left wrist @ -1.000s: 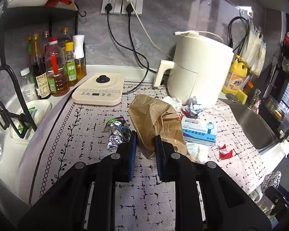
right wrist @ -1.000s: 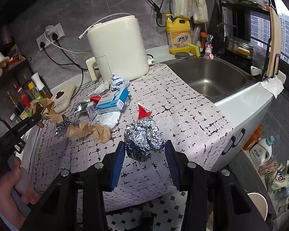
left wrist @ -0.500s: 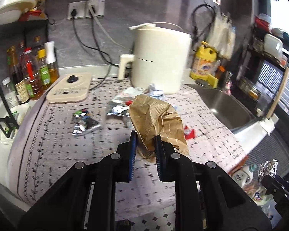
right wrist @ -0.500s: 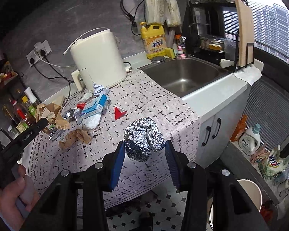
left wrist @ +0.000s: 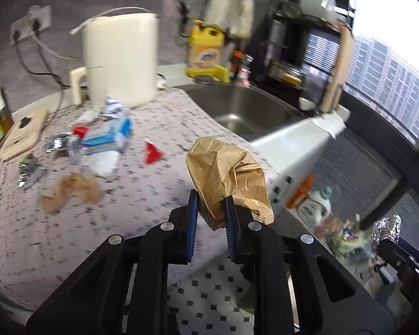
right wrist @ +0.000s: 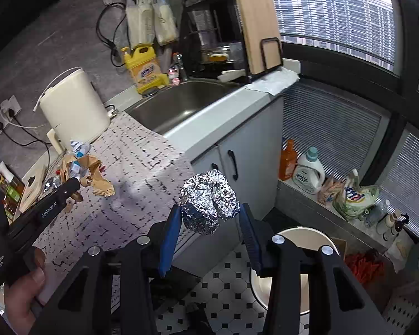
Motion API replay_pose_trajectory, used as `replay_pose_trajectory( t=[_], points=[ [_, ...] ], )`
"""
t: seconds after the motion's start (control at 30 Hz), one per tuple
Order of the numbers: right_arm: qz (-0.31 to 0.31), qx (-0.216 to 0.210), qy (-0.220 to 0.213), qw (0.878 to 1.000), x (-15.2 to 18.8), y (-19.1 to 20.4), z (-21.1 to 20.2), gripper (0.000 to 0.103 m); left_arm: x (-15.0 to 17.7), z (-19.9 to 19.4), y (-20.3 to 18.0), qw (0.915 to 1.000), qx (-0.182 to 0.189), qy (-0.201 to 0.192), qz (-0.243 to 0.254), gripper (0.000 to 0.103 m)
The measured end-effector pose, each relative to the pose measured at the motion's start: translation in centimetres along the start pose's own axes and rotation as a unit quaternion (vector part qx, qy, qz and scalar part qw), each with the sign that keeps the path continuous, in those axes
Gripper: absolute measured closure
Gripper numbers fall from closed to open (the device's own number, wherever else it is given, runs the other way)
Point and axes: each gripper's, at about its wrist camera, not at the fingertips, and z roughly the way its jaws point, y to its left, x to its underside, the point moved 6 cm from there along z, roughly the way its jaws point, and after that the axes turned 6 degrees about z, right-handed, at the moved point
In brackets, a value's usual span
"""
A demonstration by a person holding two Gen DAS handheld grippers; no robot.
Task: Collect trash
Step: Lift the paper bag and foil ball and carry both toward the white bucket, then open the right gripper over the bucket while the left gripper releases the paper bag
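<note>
My left gripper [left wrist: 208,205] is shut on a crumpled brown paper bag [left wrist: 226,178] and holds it in the air past the counter's front edge. My right gripper [right wrist: 209,217] is shut on a ball of aluminium foil [right wrist: 208,201], held over the floor beside a cream round bin [right wrist: 296,268] that its arm partly hides. The foil ball also shows in the left wrist view [left wrist: 387,230]. More trash lies on the patterned counter mat [left wrist: 69,223]: a brown paper scrap [left wrist: 69,189], a red wrapper [left wrist: 152,153], a blue and white box [left wrist: 109,136], foil pieces [left wrist: 30,170].
A cream appliance [left wrist: 120,58] stands at the back of the counter. A steel sink [left wrist: 237,109] lies right of the mat. White cabinet doors [right wrist: 237,167] are below it. Detergent bottles [right wrist: 307,167] and bags [right wrist: 354,198] line the window sill. The floor is tiled.
Both grippers have swung right, away from the counter, each carrying its trash. The right one now hangs over the floor with the cream bin in view below it.
</note>
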Motion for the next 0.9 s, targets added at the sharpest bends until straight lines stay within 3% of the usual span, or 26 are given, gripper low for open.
replay_pose_trajectory(
  t=[0.2,0.47,0.5,0.53,0.6,0.9],
  points=[
    [0.033,0.047,0.001,0.998,0.6,-5.1,-0.7,0.059,2.0,1.5,-7.1,0.9971,0.054,0.032,0.044,0.085],
    [0.069,0.093,0.015,0.993,2.9,-11.5,-1.6,0.059,5.8,2.8,-15.3,0.9863,0.115,0.076,0.091,0.085],
    [0.072,0.101,0.015,0.992,3.1,-12.1,-1.6,0.055,6.2,2.9,-16.0,0.9851,0.12,0.08,0.094,0.085],
    [0.074,0.108,0.013,0.991,3.4,-12.7,-1.7,0.051,6.6,3.1,-16.6,0.984,0.123,0.085,0.097,0.085],
    [0.081,0.12,0.008,0.989,3.8,-13.7,-1.6,0.031,7.2,3.3,-17.5,0.9816,0.13,0.094,0.103,0.085],
    [0.116,0.125,0.024,0.985,5.7,-15.5,-0.8,0.032,8.5,4.5,-18.3,0.9756,0.138,0.118,0.124,0.085]
  ],
)
